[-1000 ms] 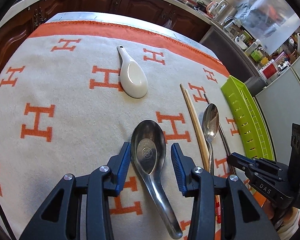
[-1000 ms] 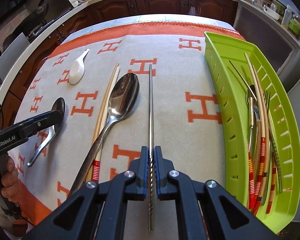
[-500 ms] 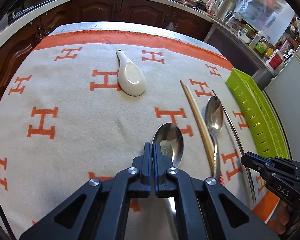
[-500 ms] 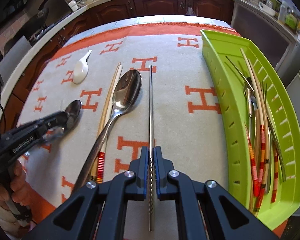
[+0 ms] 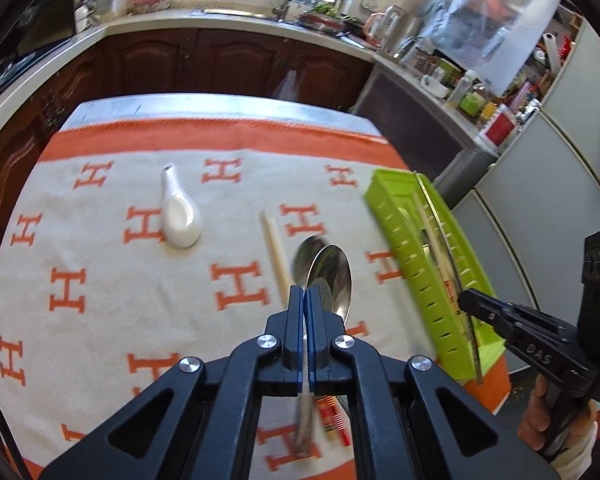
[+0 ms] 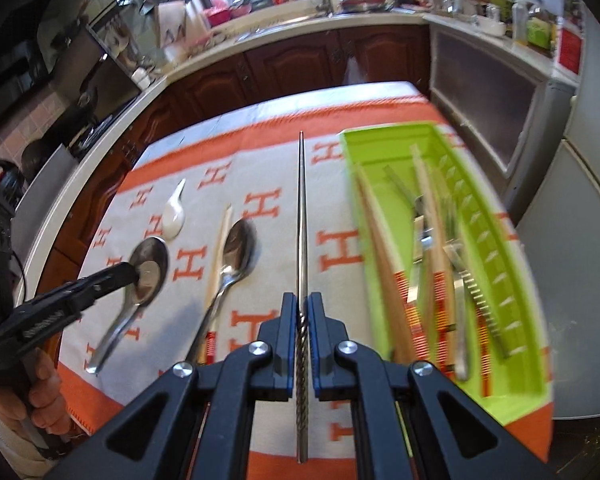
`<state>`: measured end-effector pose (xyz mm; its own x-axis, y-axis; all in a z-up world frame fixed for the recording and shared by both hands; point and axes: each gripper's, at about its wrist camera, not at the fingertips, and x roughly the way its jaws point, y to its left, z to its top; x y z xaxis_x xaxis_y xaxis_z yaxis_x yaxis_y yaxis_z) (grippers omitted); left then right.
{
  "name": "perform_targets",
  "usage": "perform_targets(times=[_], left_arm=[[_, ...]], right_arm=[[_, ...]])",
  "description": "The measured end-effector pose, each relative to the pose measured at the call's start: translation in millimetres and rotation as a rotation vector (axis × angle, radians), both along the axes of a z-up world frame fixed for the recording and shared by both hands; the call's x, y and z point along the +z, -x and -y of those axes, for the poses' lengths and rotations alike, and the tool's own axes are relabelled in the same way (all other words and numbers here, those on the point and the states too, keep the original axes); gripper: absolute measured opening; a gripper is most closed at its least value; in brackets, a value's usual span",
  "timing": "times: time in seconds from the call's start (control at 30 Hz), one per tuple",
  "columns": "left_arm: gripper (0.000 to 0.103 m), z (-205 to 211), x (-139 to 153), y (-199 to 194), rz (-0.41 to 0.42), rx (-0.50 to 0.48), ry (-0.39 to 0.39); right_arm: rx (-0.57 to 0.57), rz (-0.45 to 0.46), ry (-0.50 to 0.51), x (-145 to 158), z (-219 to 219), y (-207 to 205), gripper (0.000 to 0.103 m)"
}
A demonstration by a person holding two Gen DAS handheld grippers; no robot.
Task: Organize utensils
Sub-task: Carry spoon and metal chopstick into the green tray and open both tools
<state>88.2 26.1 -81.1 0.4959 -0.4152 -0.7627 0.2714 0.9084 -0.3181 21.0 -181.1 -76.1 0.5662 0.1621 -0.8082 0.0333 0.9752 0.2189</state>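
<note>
My left gripper [image 5: 305,296] is shut on a steel soup spoon [image 5: 332,276] and holds it above the cloth; it also shows in the right wrist view [image 6: 150,270]. My right gripper [image 6: 302,304] is shut on a metal chopstick [image 6: 301,208], lifted and pointing away. The green tray [image 6: 520,292] on the right holds several chopsticks and forks. On the cloth lie a white ceramic spoon [image 5: 178,216], a wooden chopstick pair [image 5: 276,256] and a second steel spoon [image 6: 240,248].
The orange-and-white H-pattern cloth [image 5: 100,264] covers the table. Dark wood cabinets [image 5: 220,60] and a cluttered counter stand behind. A grey fridge [image 5: 540,216] stands right of the tray.
My left gripper closed on the steel soup spoon and lifted it, moving right toward the tray. My right gripper raised the metal chopstick off the cloth.
</note>
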Motion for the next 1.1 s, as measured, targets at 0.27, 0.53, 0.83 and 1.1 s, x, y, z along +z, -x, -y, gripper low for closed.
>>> perform_targets(times=[0.27,0.53,0.83,1.1], left_arm=[[0.000,98,26,-28,0.010,-0.069,-0.031],[0.000,185,-6,-49,-0.077,-0.095,-0.096],[0.046,188,-9,-34,-0.033,-0.090,-0.170],[0.055,159,3,-7,0.048,-0.104,-0.287]], right_arm=[[-0.035,-0.002,0.084,1,54,-10,0.005],[-0.030,-0.064,0.161,-17,72,-25,0.006],[-0.073,-0.062,0.154,-22,81,-18,0.007],[-0.137,-0.071,0.063,-24,95,-9,0.007]])
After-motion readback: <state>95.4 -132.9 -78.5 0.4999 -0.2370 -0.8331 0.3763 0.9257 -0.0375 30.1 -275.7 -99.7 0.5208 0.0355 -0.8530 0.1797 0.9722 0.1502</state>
